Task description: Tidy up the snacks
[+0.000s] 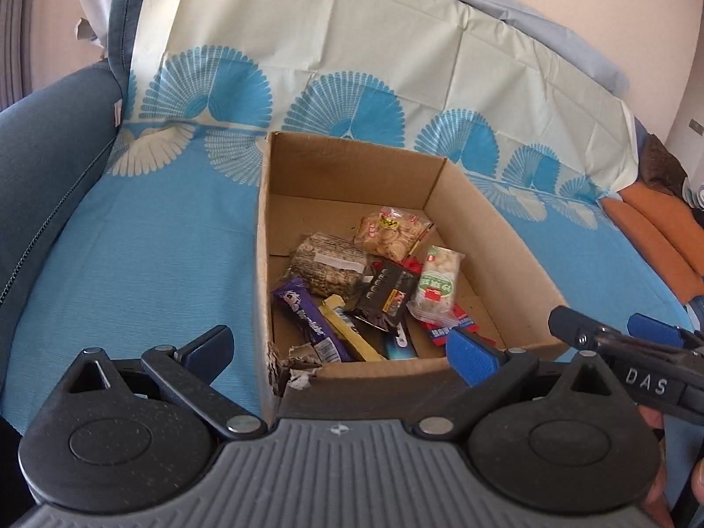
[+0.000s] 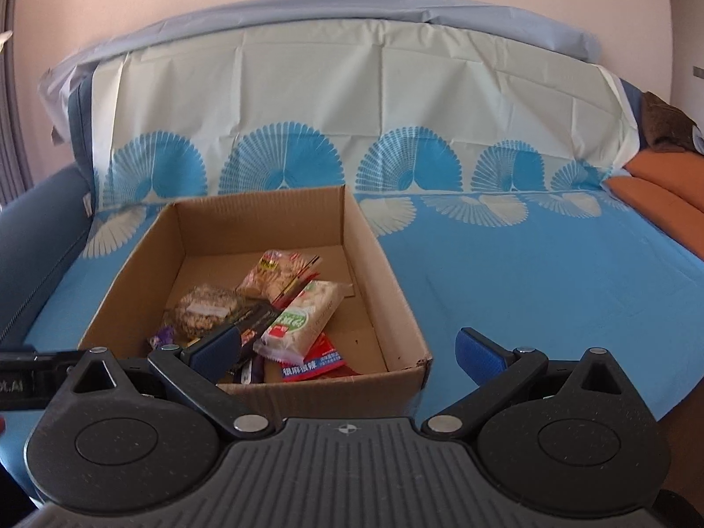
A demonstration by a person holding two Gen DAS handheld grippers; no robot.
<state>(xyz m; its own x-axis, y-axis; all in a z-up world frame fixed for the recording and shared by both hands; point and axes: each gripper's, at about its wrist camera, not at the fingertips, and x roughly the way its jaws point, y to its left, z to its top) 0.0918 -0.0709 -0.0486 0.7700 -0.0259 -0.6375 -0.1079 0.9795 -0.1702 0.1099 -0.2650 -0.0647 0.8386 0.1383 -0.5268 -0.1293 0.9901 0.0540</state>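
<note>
An open cardboard box (image 1: pixel 479 202) sits on a blue sofa cover; it also shows in the right wrist view (image 2: pixel 387 281). Inside lie several snacks: a cracker bag (image 1: pixel 394 231), a brown round pack (image 1: pixel 328 262), a purple bar (image 1: pixel 308 319), a yellow bar (image 1: pixel 347 328), a black packet (image 1: pixel 387 292), a white-green pack (image 1: pixel 435 284) and a red packet (image 2: pixel 314 361). My left gripper (image 1: pixel 339 347) is open and empty at the box's near edge. My right gripper (image 2: pixel 347 352) is open and empty over the box's near right corner.
The sofa cover (image 2: pixel 528 273) with blue fan patterns spreads right of the box. A dark blue armrest (image 1: pixel 48 149) is at the left. Orange cushions (image 2: pixel 660 185) lie at the far right. The right gripper's body (image 1: pixel 638 361) shows at the left view's right edge.
</note>
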